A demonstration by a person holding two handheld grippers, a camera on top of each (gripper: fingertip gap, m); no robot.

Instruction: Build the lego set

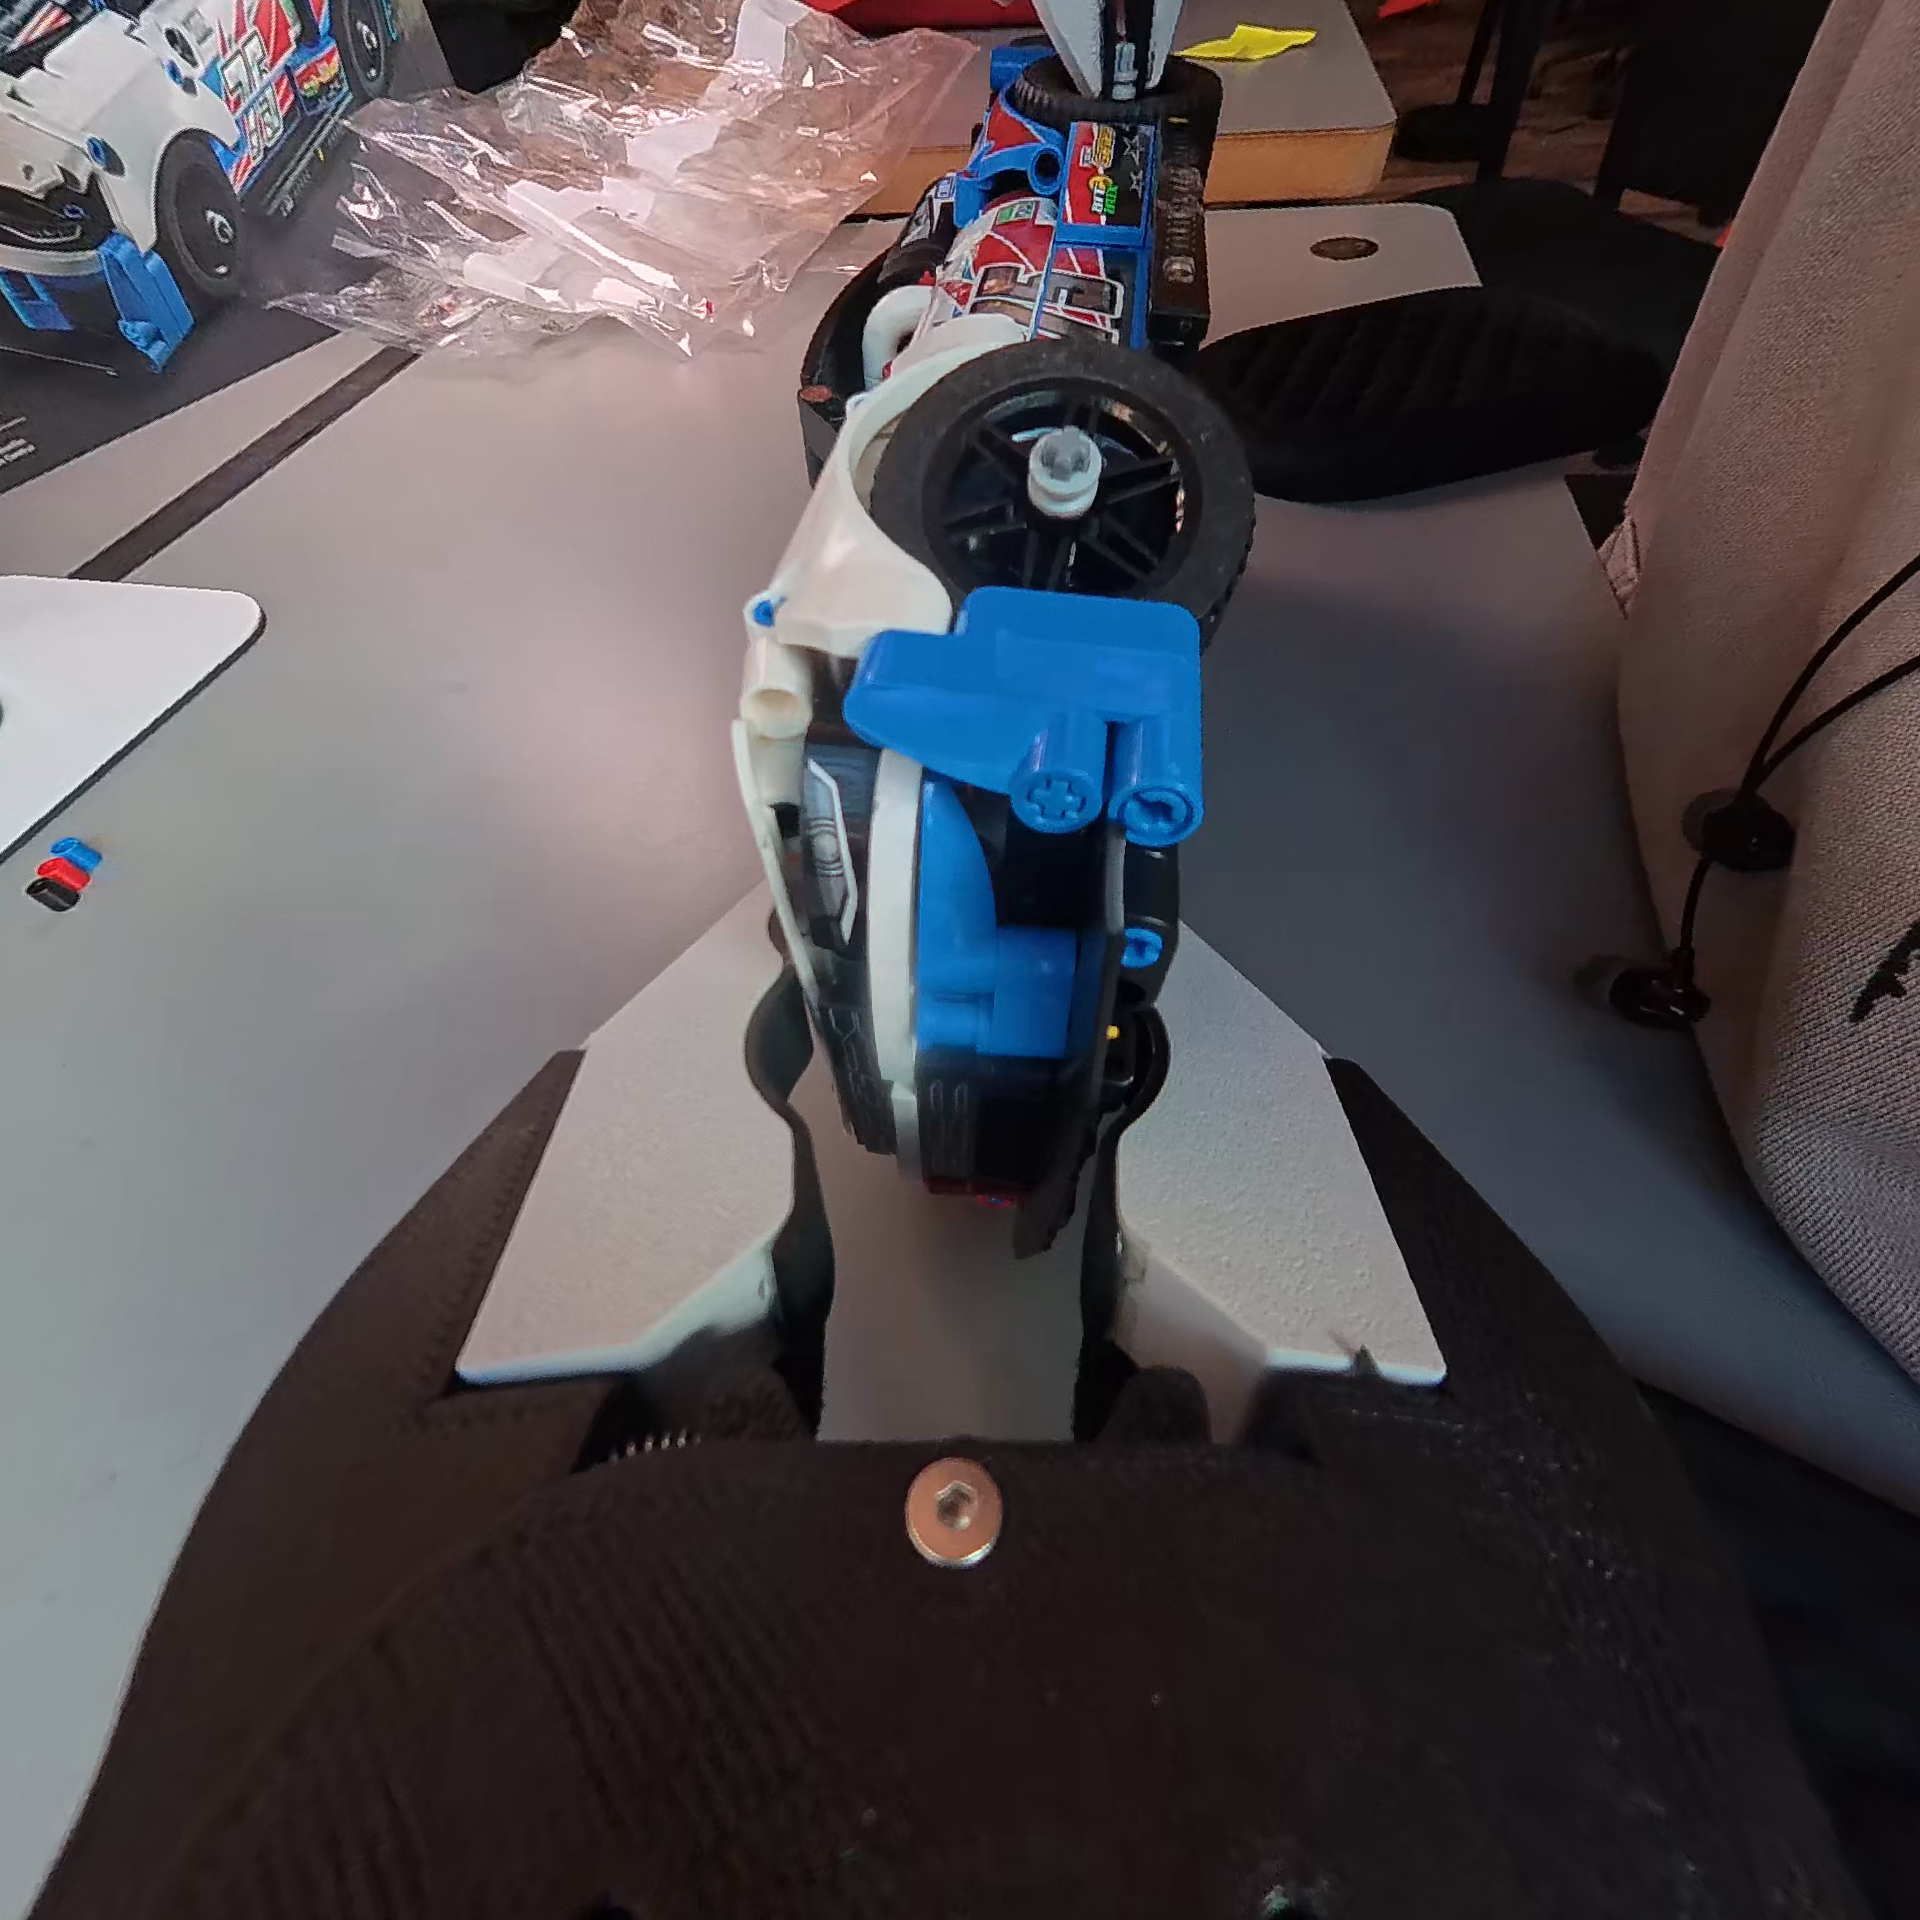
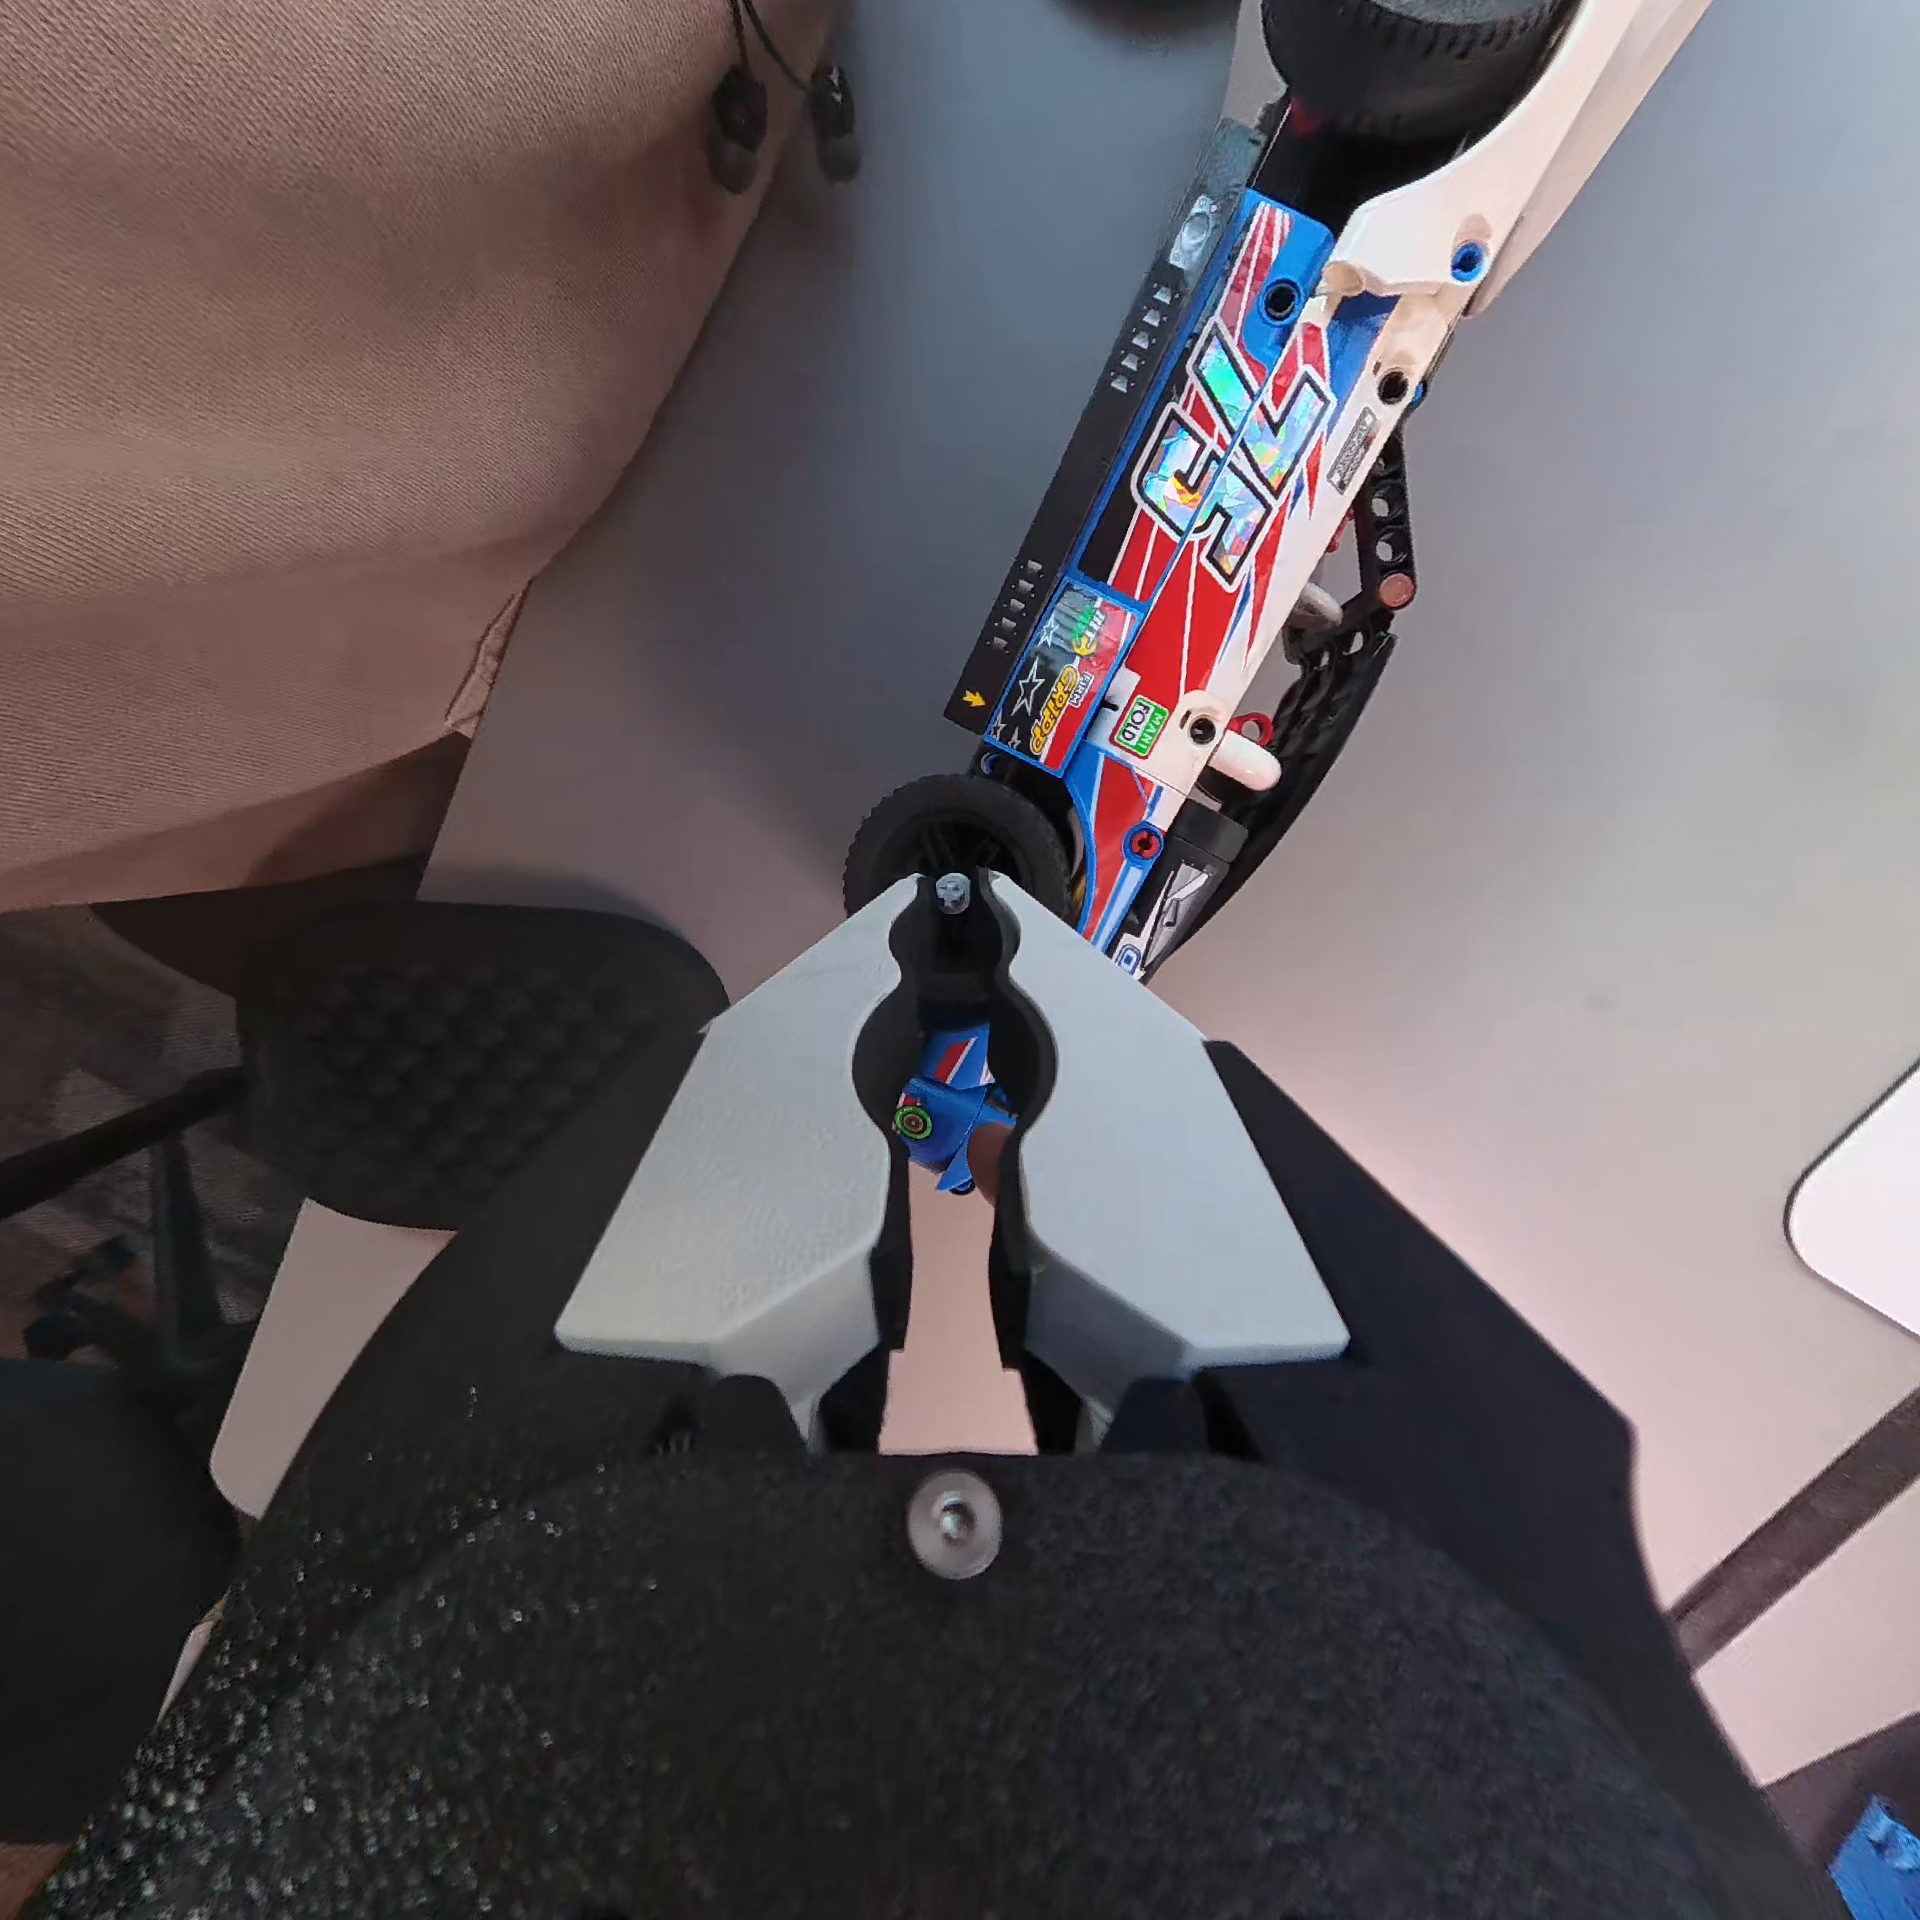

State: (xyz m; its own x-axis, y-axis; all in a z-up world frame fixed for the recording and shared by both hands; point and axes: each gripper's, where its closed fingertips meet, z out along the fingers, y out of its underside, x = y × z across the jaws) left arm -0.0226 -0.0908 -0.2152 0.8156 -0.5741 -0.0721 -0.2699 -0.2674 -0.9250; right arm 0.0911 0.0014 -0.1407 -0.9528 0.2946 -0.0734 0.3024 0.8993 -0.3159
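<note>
The left gripper (image 1: 951, 1049) has its fingers clamped on the near end of the lego car (image 1: 997, 727), which is held off the grey table (image 1: 468, 582) on its side, extending away from the camera. A blue panel piece (image 1: 1029, 696) sits just near of the black wheel (image 1: 1070, 488), whose grey axle pin (image 1: 1062, 465) faces the camera. The right gripper (image 2: 954, 914) has its fingers nearly closed around the axle pin (image 2: 952, 894) of the rear wheel (image 2: 951, 842); whether they actually pinch it cannot be told. The car's side panels (image 2: 1195, 520) carry red, blue and white stickers with a number and small logos. On the far left of the table lie an empty clear plastic bag (image 1: 623, 197) and the printed box (image 1: 156, 156) picturing the finished car. Small blue, red and black pieces (image 1: 64, 873) rest at the left, beside a white board (image 1: 104, 665). A person's beige garment (image 1: 1787, 623) borders the right.
</note>
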